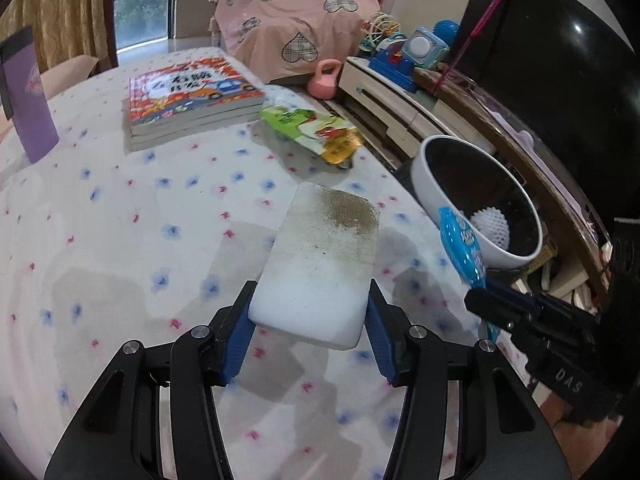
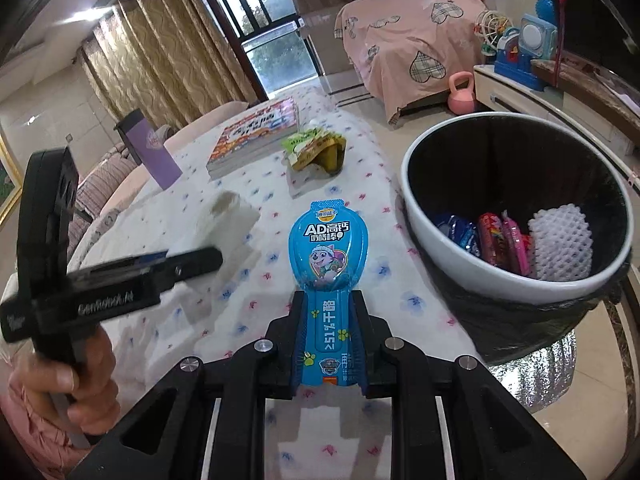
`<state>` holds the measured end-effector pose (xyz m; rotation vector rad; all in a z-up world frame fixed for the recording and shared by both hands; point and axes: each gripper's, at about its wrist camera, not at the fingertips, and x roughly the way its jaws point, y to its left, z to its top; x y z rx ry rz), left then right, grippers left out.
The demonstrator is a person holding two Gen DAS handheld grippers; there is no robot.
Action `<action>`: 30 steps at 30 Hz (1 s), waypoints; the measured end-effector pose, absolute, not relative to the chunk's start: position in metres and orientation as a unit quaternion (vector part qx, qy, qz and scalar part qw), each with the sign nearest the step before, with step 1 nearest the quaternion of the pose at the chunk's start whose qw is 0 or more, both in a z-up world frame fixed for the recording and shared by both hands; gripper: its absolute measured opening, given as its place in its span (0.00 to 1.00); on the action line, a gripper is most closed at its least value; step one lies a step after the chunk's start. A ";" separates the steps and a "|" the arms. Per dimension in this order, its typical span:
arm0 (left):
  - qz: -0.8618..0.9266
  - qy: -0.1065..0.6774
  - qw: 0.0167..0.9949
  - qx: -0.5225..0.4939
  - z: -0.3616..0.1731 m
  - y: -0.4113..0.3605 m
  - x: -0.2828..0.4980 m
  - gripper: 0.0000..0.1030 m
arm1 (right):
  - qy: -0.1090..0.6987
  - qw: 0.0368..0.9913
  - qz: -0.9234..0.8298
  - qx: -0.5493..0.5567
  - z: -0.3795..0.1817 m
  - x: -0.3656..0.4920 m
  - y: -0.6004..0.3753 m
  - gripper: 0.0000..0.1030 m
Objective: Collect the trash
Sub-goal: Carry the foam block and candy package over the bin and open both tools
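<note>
My left gripper (image 1: 310, 300) is shut on a white sponge block (image 1: 324, 256) with a brown dirty patch, held above the flowered tablecloth (image 1: 120, 240). My right gripper (image 2: 326, 300) is shut on a blue cheese-stick wrapper (image 2: 326, 248), held above the table left of the white trash bin (image 2: 424, 220). The bin has a black liner and holds several wrappers and a white foam net (image 2: 560, 240). A green and yellow snack bag (image 1: 316, 128) lies on the table near the far edge. The sponge (image 2: 230, 216) and left gripper (image 2: 192, 262) also show in the right wrist view, the blue wrapper (image 1: 464, 248) and the bin (image 1: 432, 188) in the left wrist view.
A stack of picture books (image 1: 192, 100) and a purple carton (image 1: 30, 96) stand on the far part of the table. A TV cabinet with toys (image 1: 404, 56), a pink kettlebell (image 1: 326, 80) and a pink-covered piece of furniture (image 1: 288, 12) stand beyond.
</note>
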<state>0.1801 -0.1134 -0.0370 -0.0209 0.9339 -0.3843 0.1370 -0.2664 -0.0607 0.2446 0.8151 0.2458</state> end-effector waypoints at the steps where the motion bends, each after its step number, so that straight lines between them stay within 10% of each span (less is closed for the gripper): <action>1: -0.188 0.446 0.875 -0.008 -0.035 -0.116 0.178 0.49 | 0.391 0.905 0.117 0.121 -0.059 0.135 -0.269 0.20; 30: -0.253 0.411 0.874 0.054 0.005 -0.223 0.181 0.50 | 0.327 0.931 0.041 0.157 -0.015 0.123 -0.364 0.20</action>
